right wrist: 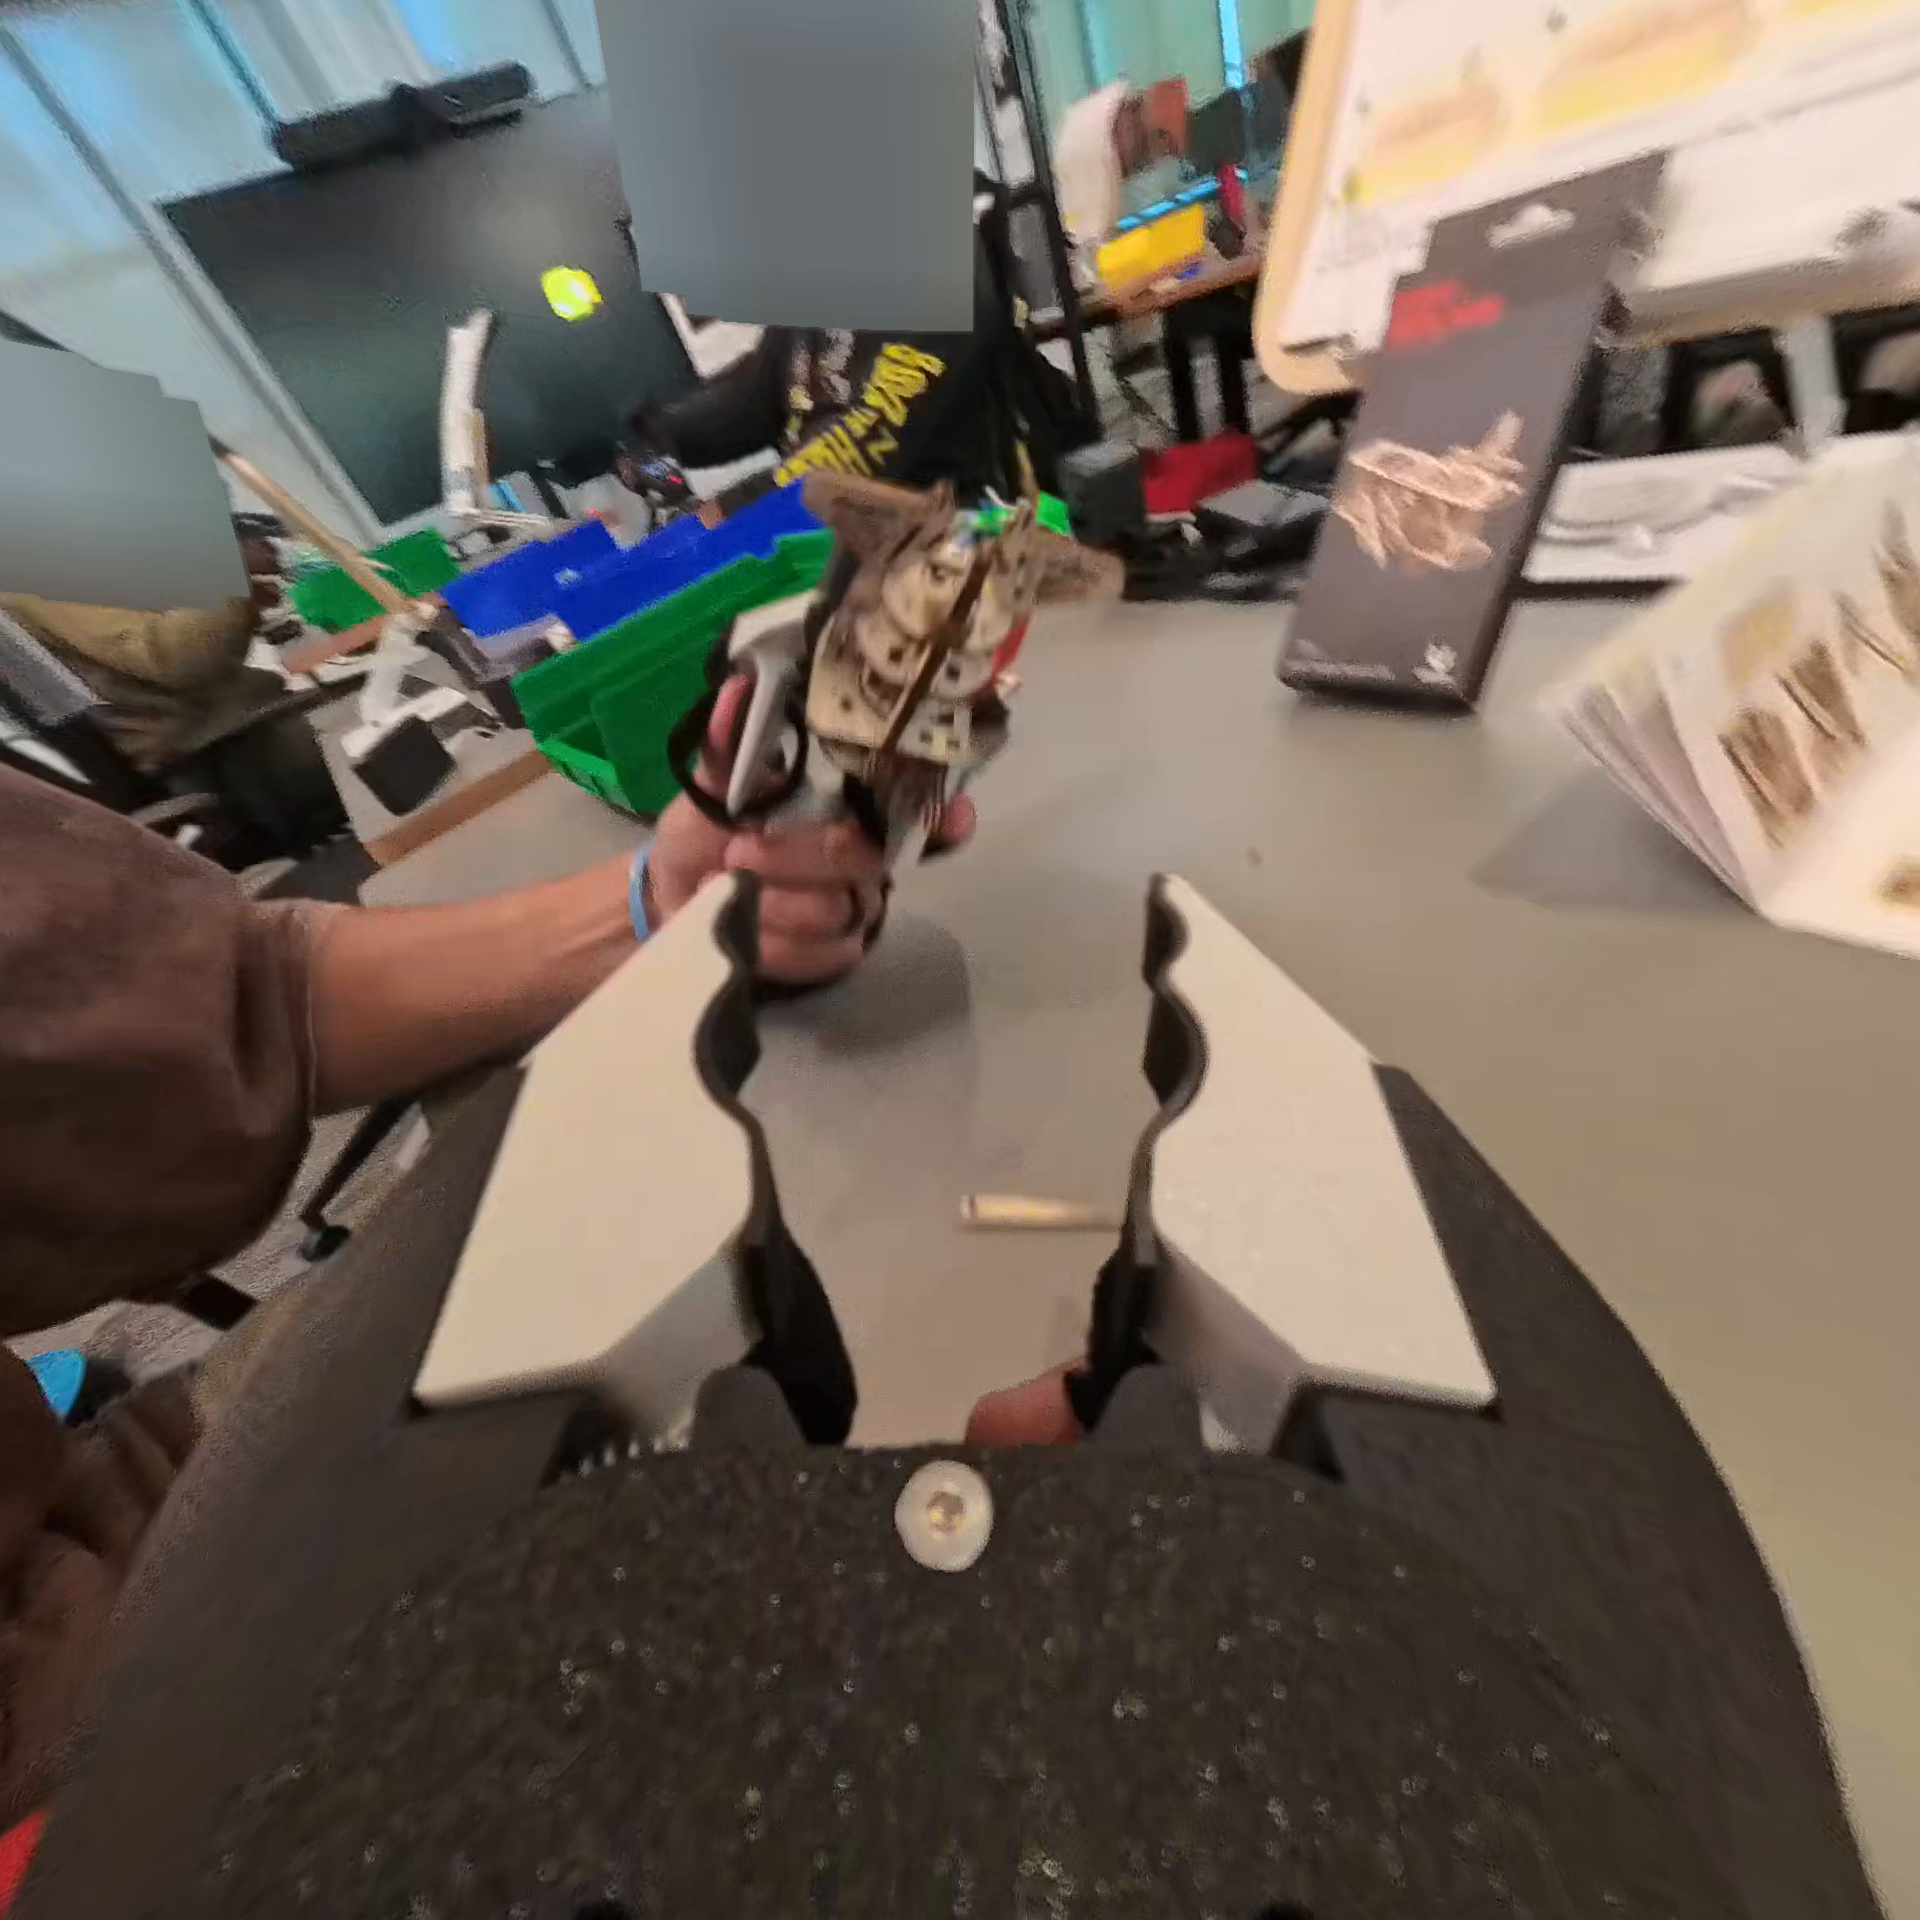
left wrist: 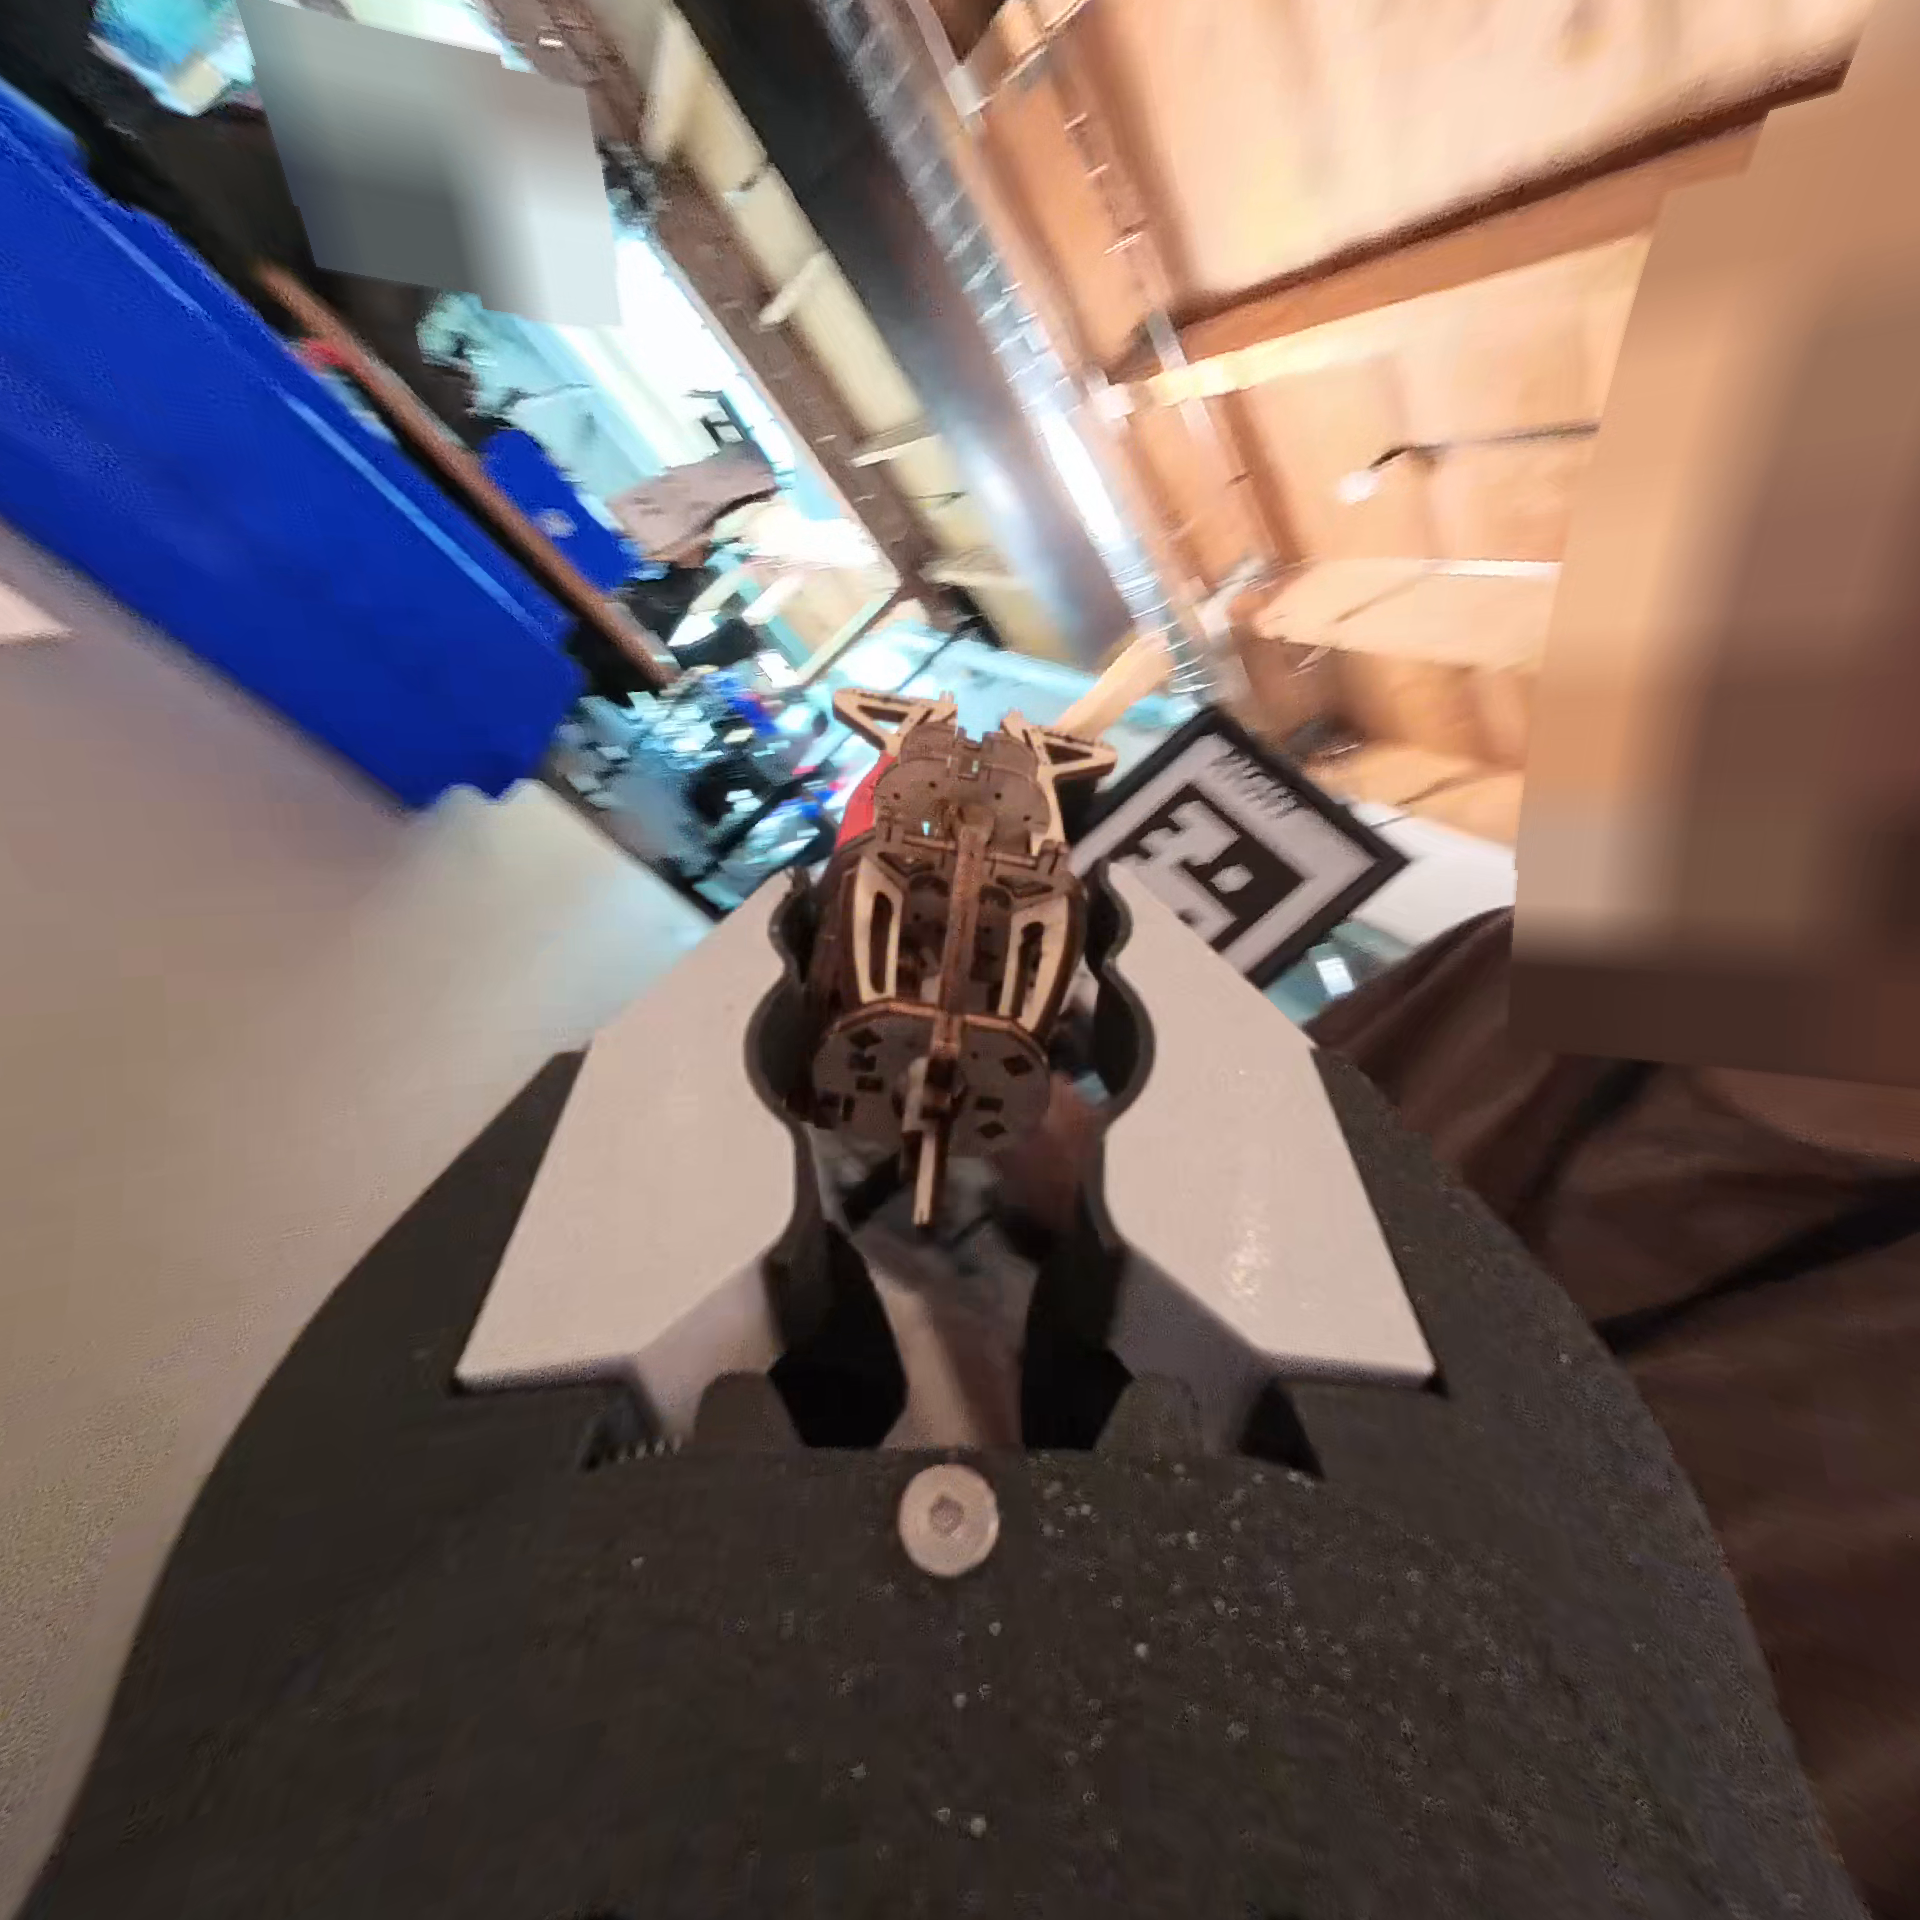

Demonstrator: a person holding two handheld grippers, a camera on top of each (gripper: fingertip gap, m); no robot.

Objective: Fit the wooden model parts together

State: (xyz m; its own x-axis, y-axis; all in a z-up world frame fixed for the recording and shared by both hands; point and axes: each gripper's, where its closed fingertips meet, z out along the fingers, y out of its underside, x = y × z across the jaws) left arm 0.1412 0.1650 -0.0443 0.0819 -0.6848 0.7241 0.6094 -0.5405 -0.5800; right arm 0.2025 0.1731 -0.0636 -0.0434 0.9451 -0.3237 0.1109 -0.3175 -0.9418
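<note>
So the left claw (left wrist: 940,987) is clamped on the half-built wooden model (left wrist: 940,935) and holds it up off the grey worktop (right wrist: 1351,1039), nose pointing away from the camera. The right claw (right wrist: 945,1049) is wide open with nothing in it, hovering low over a small loose wooden piece (right wrist: 1029,1211) lying flat. My take: grab that piece near one end so the other end stays free to slot in, and keep the model steady while pushing, those thin laser-cut bits probably snap easily
</note>
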